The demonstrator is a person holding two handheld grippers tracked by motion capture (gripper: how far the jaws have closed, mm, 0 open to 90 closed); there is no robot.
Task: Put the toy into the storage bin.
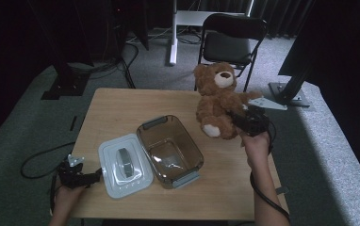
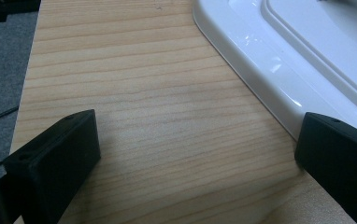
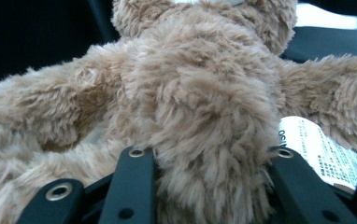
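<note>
Above the surface's (image 1: 121,106) right edge, our right claw (image 1: 244,118) clamps one teddy bear (image 1: 218,96), forearm stretched forward. Our left claw (image 1: 91,178) rests wide open beside one white lid (image 1: 121,165) and one brown container (image 1: 168,150).

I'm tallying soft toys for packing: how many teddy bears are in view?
1. The brown teddy bear is at the table's far right side, clamped at its body by the right tongs, beside the open brown box. No others visible.

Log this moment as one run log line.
right gripper: shut on teddy bear, lifted | left gripper: open beside lid | container: open
</note>
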